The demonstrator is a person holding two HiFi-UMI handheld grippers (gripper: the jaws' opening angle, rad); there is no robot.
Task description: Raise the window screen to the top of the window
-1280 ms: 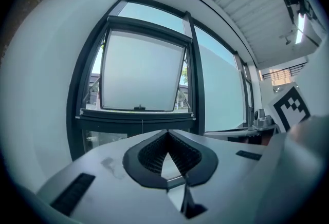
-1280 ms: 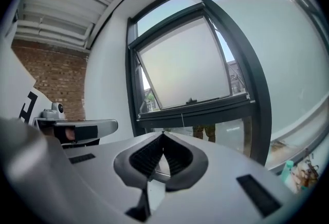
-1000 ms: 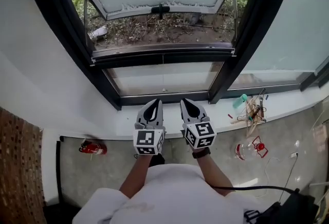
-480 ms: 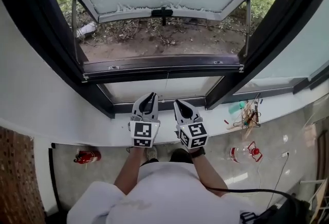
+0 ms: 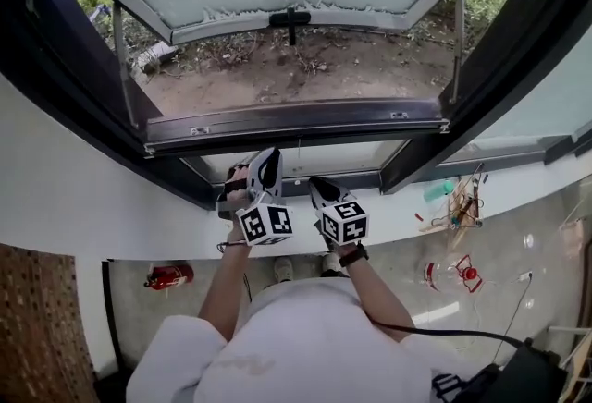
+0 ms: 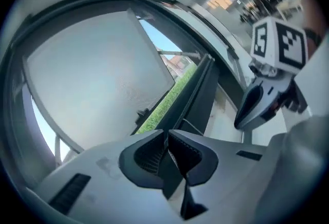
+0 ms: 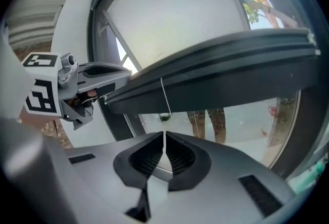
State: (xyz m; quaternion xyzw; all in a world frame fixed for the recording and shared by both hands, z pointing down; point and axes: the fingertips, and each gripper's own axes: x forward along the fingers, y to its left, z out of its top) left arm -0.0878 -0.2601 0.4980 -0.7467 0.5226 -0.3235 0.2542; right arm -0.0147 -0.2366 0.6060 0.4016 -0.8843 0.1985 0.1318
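The window screen's dark bottom bar [image 5: 296, 119] runs across the open window frame, low in the opening, with a thin pull cord [image 5: 299, 156] hanging from its middle. In the right gripper view the bar [image 7: 216, 74] passes just above the jaws and the cord [image 7: 163, 99] dangles in front of them. My left gripper [image 5: 266, 165], rolled onto its side, is shut and empty just below the bar, left of the cord. My right gripper [image 5: 319, 187] is shut beside it, right of the cord, nothing seen between its pads. Each shows in the other's view: the right gripper [image 6: 249, 112], the left gripper [image 7: 103, 75].
The outward-tilted frosted sash with a black handle [image 5: 289, 19] hangs above the opening. A white sill [image 5: 139, 225] lies under my hands. On the floor are a red object [image 5: 168, 276] and a clear bottle with a red cap [image 5: 453, 274]. Wooden sticks [image 5: 460, 202] lie on the sill at right.
Both grippers have moved up from the sill toward the screen bar. The left one has rolled onto its side. Both stay shut.
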